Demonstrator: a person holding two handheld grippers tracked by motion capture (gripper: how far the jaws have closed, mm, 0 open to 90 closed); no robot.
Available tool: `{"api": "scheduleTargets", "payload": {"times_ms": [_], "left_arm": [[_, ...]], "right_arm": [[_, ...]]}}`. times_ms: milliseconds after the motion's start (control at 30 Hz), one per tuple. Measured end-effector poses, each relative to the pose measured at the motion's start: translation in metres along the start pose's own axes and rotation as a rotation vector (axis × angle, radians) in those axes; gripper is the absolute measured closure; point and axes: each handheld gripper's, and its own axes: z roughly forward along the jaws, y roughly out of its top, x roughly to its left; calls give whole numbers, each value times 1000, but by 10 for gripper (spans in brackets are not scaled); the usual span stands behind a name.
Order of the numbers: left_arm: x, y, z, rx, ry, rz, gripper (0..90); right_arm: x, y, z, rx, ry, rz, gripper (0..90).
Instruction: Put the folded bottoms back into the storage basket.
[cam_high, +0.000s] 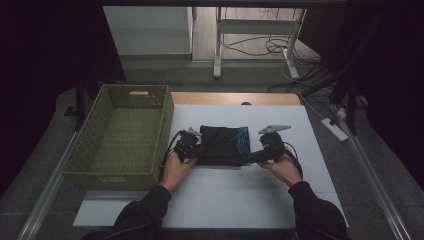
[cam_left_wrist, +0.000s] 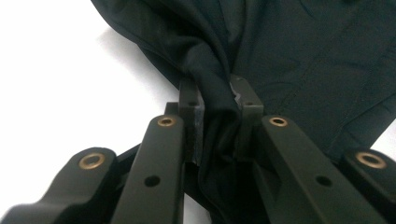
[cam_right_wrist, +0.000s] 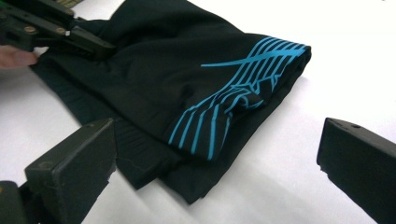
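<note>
Left tool (cam_left_wrist: 219, 109) clamped on a bunched fold of the black garment (cam_right_wrist: 187, 93), right tool (cam_right_wrist: 219, 163) gaping, empty: risk of unfolding the stack through a too-shallow bite at the striped corner.

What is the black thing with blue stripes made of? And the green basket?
The black garment looks like thin, smooth sports fabric, probably synthetic: it folds softly, bunches between the left gripper jaws, and has a slight sheen. The green basket looks woven, perhaps from paper rope or plastic strands; its walls show a regular weave.
</note>
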Motion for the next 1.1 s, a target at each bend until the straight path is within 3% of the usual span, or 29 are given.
{"api": "scheduleTargets", "payload": {"times_ms": [500, 1100], "left_arm": [[0, 0, 0, -4, 0, 0, 776], [0, -1, 0, -9, -2, -3, 776]], "right_arm": [[-15, 22, 33, 49, -77, 5, 3], [-37, 40, 66, 77, -126, 14, 80]]}}
